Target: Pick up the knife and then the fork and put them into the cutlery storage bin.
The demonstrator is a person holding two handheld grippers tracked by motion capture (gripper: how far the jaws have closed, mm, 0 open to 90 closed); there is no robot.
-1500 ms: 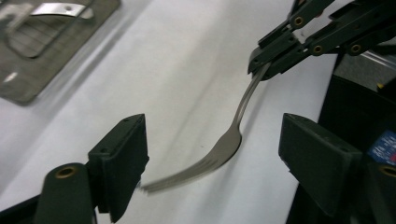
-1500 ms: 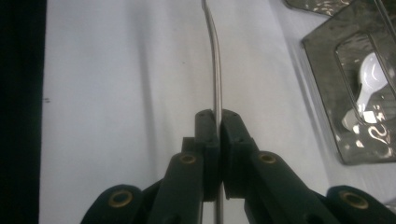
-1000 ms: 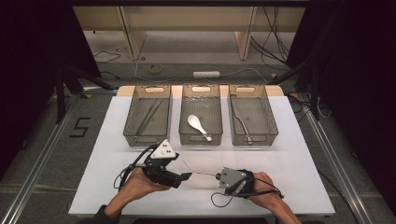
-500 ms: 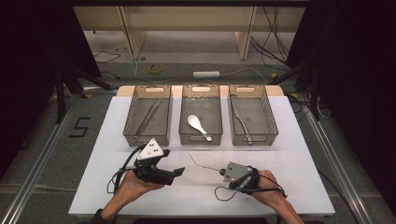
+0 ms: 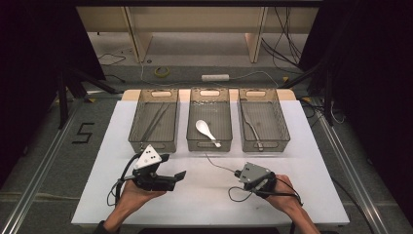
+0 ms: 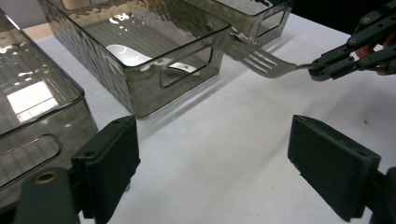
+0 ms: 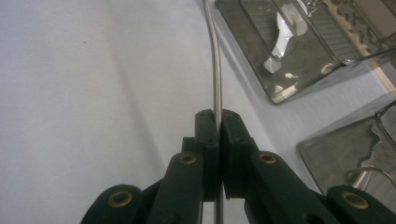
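Low over table, right gripper [image 7: 218, 126] clamps fork [image 6: 264, 63] level; left gripper [image 6: 233, 158] gapes.

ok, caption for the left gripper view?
Open left gripper faces the right gripper holding a fork beside the middle bin.

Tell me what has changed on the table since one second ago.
The left gripper, open, moved left, away from the fork. The right gripper stayed shut on the fork and drifted slightly right. The three bins and the spoon stayed put.
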